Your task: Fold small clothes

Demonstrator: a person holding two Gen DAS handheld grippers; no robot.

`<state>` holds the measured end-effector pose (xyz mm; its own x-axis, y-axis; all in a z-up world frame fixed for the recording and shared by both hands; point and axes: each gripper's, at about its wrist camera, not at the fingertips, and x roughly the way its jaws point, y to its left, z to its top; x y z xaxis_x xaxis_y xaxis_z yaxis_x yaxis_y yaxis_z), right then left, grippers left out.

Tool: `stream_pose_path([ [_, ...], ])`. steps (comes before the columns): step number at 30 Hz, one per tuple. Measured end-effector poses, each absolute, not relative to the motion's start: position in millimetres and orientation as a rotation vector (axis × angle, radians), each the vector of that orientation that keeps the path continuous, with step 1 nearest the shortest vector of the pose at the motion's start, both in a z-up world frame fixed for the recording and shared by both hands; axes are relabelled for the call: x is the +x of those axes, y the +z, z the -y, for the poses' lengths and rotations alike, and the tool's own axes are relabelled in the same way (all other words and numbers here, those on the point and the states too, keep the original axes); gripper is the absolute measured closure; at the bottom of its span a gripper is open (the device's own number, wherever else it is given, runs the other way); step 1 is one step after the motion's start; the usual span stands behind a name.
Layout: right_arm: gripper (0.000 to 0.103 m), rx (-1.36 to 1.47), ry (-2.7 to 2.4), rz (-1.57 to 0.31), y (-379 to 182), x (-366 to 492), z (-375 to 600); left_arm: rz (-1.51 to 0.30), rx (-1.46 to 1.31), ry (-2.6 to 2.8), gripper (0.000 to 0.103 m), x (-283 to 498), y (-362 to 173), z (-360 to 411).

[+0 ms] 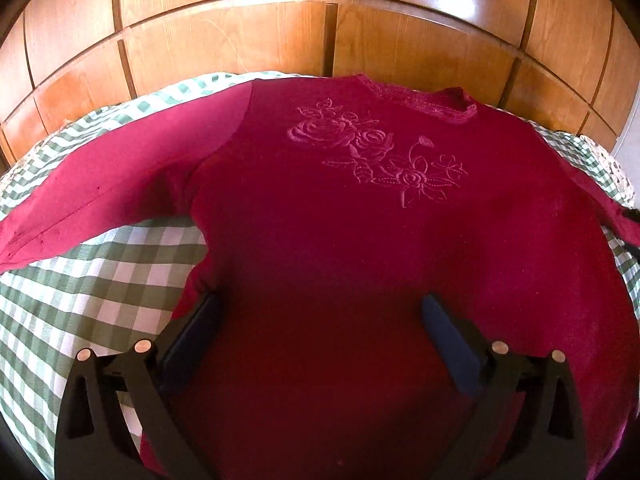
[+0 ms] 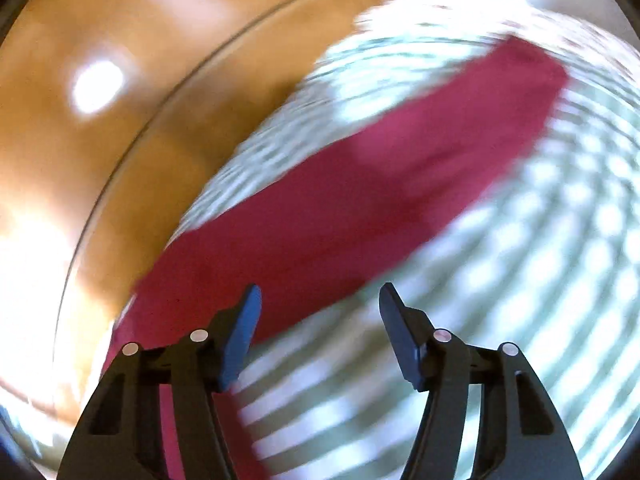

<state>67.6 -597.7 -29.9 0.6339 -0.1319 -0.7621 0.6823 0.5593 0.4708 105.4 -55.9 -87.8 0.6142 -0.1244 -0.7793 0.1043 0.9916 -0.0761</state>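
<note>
A dark red long-sleeved top (image 1: 340,216) with an embroidered rose motif lies flat, front up, on a green and white checked cloth (image 1: 100,280). Its neckline points away from me and its left sleeve (image 1: 100,200) stretches out to the left. My left gripper (image 1: 320,312) is open and empty, low over the lower body of the top. My right gripper (image 2: 320,300) is open and empty over the other sleeve (image 2: 360,184), which runs diagonally across the checked cloth (image 2: 520,280). The right wrist view is motion-blurred.
Wooden panelled doors (image 1: 320,32) stand right behind the cloth-covered surface. The same wood (image 2: 120,140) fills the left of the right wrist view. A lace-like white edge (image 1: 608,164) shows at the far right of the surface.
</note>
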Motion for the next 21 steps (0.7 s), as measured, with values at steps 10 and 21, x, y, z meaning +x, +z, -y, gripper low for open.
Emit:
stream_pose_path([
  [10,0.062,0.982,-0.745,-0.643,-44.0,71.9,693.4,-0.902,-0.021,-0.131,0.002,105.7,-87.6,53.4],
  [21,0.096,0.661,-0.335,-0.631,49.5,143.4,605.0,-0.901,-0.028,-0.136,0.002,105.7,-87.5,53.4],
])
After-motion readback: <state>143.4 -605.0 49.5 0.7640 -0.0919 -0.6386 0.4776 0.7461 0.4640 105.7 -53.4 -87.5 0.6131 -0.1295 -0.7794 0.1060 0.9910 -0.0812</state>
